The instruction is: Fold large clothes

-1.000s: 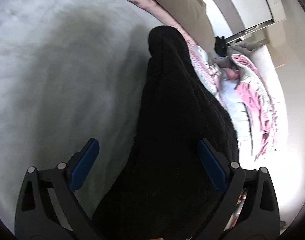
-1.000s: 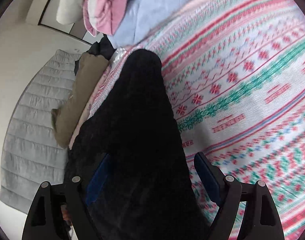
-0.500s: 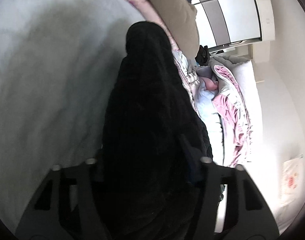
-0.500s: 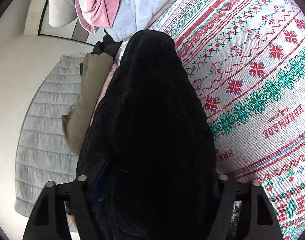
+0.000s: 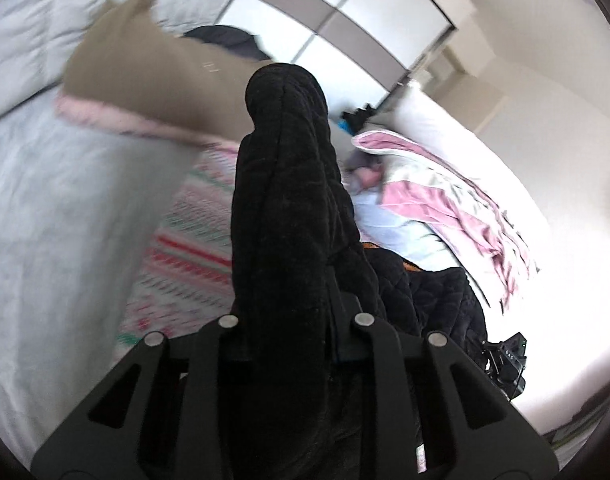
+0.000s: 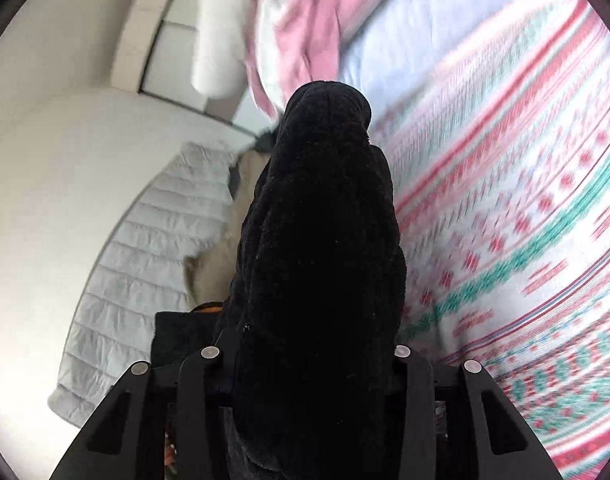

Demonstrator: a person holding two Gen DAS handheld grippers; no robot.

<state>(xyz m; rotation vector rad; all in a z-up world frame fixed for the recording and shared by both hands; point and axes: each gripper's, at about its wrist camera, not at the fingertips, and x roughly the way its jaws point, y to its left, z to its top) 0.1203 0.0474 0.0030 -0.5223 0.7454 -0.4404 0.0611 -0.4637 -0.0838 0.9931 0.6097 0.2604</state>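
Both grippers, left (image 5: 291, 344) and right (image 6: 305, 364), wide a second ago, now clamp the fuzzy black fleece garment (image 5: 285, 208), ready for lifting.

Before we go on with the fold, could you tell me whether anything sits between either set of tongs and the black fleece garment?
Nothing visible does: the left tongs and right tongs are each already shut on the black fleece garment, fabric bunched between their fingers.
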